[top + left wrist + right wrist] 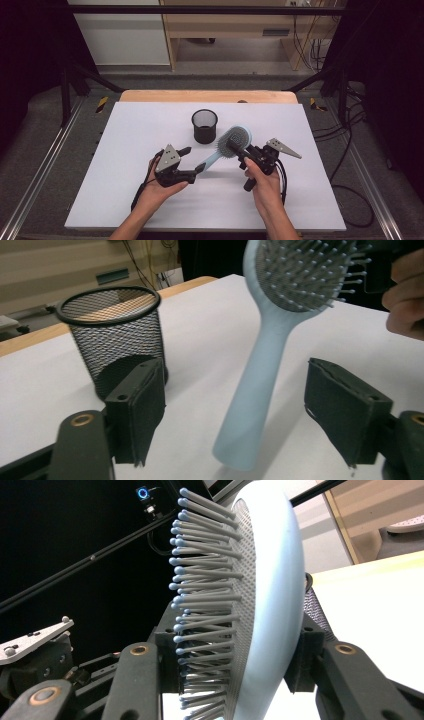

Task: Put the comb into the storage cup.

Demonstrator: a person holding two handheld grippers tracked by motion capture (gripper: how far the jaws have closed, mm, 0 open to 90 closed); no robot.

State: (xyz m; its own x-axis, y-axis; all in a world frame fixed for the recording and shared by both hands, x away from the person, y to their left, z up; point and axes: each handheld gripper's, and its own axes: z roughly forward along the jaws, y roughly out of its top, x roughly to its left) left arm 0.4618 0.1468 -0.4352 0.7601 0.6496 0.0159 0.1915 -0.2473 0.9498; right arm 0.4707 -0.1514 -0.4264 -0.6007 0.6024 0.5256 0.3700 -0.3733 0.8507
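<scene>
Clamping hairbrush [231, 142] head: right tool [239, 151] | left tool [192, 162]: jaws wide, handle between, untouched | mesh cup [204, 126] near on counter [140, 130]

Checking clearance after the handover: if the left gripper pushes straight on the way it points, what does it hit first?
Most likely the hairbrush: its pale blue handle stands between the open jaws of the left gripper, untouched by either. The mesh cup sits farther on, off to one side; depth is hard to judge.
</scene>
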